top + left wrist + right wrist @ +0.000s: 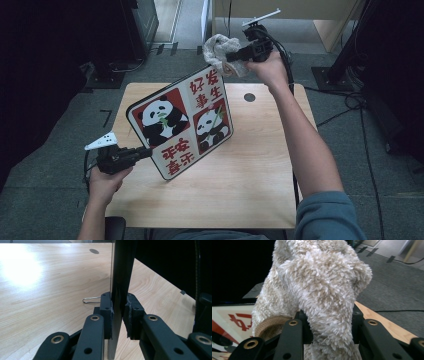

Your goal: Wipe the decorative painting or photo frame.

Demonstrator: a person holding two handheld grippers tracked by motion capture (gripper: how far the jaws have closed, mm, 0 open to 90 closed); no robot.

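A flat board (pixel 182 122) printed with two pandas and red characters is held tilted above the wooden table (pixel 250 165). My left gripper (pixel 145 152) is shut on its lower left edge; in the left gripper view the board's dark edge (pixel 120 285) runs up between the two pads. My right gripper (pixel 235 54) is shut on a fluffy beige cloth (pixel 220 50) at the board's top corner. In the right gripper view the cloth (pixel 319 290) bulges out between the jaws, with a corner of the board (pixel 234 317) below it.
A round cable hole (pixel 249 97) sits in the table near its far edge. A metal wire clip (pixel 90 299) shows against the table beside the board. Cables (pixel 350 102) trail on the grey floor to the right, and dark furniture (pixel 45 65) stands at the left.
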